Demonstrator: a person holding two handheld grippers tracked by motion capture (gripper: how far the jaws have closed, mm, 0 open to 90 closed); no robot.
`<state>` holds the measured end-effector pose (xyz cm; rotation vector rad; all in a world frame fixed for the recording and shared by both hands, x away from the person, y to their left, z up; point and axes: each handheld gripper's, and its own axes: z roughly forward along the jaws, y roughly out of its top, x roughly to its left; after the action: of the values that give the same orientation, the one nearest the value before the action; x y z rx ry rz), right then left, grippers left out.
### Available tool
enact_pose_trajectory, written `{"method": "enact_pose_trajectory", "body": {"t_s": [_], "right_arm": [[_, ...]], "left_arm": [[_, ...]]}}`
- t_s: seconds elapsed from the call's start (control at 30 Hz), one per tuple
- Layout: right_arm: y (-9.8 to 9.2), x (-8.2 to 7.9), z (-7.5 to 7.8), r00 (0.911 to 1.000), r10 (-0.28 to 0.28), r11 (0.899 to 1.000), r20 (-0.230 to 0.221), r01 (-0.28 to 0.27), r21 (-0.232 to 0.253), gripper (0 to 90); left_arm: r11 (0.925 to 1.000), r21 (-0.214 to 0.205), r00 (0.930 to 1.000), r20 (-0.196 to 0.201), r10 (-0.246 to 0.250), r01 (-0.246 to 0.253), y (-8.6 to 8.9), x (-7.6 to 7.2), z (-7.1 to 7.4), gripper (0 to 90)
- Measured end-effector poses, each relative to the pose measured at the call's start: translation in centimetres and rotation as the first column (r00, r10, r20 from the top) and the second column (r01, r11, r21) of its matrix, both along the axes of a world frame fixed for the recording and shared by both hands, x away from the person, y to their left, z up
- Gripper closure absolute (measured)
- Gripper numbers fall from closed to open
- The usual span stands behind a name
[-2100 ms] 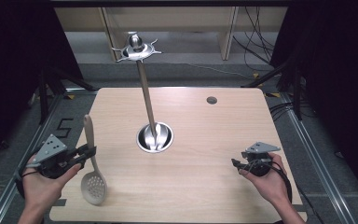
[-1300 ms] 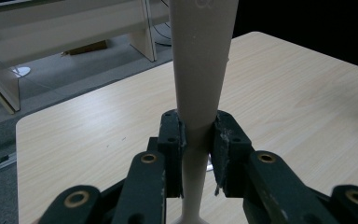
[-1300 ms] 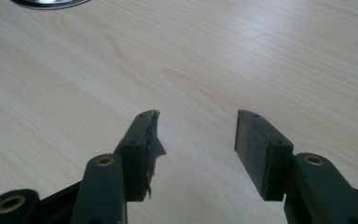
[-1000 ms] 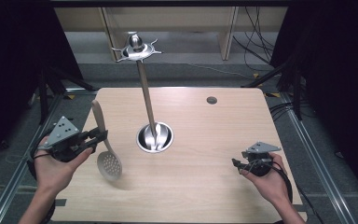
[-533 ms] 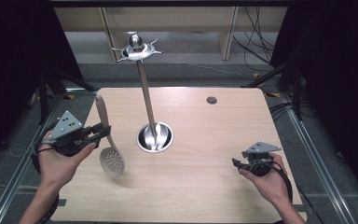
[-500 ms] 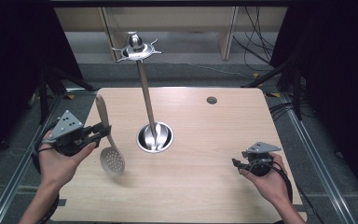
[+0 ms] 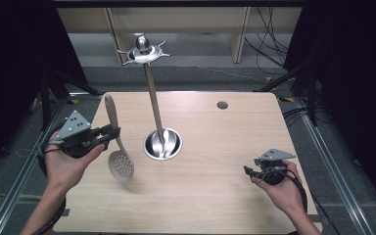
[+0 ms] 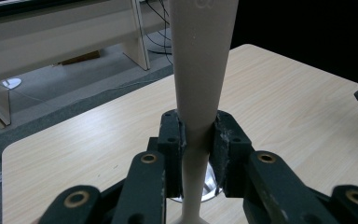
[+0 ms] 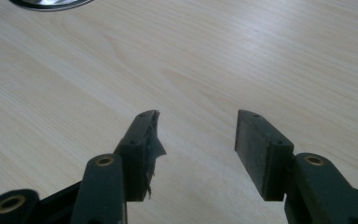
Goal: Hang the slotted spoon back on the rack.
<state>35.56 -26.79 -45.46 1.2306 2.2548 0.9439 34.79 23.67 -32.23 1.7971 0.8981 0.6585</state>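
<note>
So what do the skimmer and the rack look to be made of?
Skimmer: matte cream, smooth and uniform along handle and perforated head, so probably plastic or silicone; I can't tell which. Rack: polished metal, likely stainless steel, judging by bright mirror-like glints on its hook crown, pole and round base.

A beige slotted spoon hangs at left of centre, handle up and tilted slightly left, its perforated round head lowest, raised above the counter, pinched mid-handle.
</note>
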Motion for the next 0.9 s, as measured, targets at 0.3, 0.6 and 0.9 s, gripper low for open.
{"method": "enact_pose_trajectory", "body": {"t_s": [0.3, 0.6, 0.9], "right_arm": [[0.1, -0.1, 0.1, 1.0, -0.008, 1.0, -0.003, 0.008, 0.003, 49.6], [0.1, -0.1, 0.0, 1.0, -0.008, 1.0, -0.003, 0.008, 0.003, 49.6], [0.0, 0.0, 0.1, 1.0, -0.005, 1.0, -0.003, 0.005, -0.001, 49.6]], "left_arm": [[0.9999, 0.003, 0.9999, -0.013, -0.01, 0.01, -0.3, 0.5, 0.5, 74.2], [0.9999, 0.008, 0.9998, -0.011, -0.015, 0.015, -0.6, 1.0, 0.9, 74.1], [0.9998, 0.01, 0.9998, -0.011, -0.018, 0.018, -0.7, 1.4, 1.2, 74.2]]}}
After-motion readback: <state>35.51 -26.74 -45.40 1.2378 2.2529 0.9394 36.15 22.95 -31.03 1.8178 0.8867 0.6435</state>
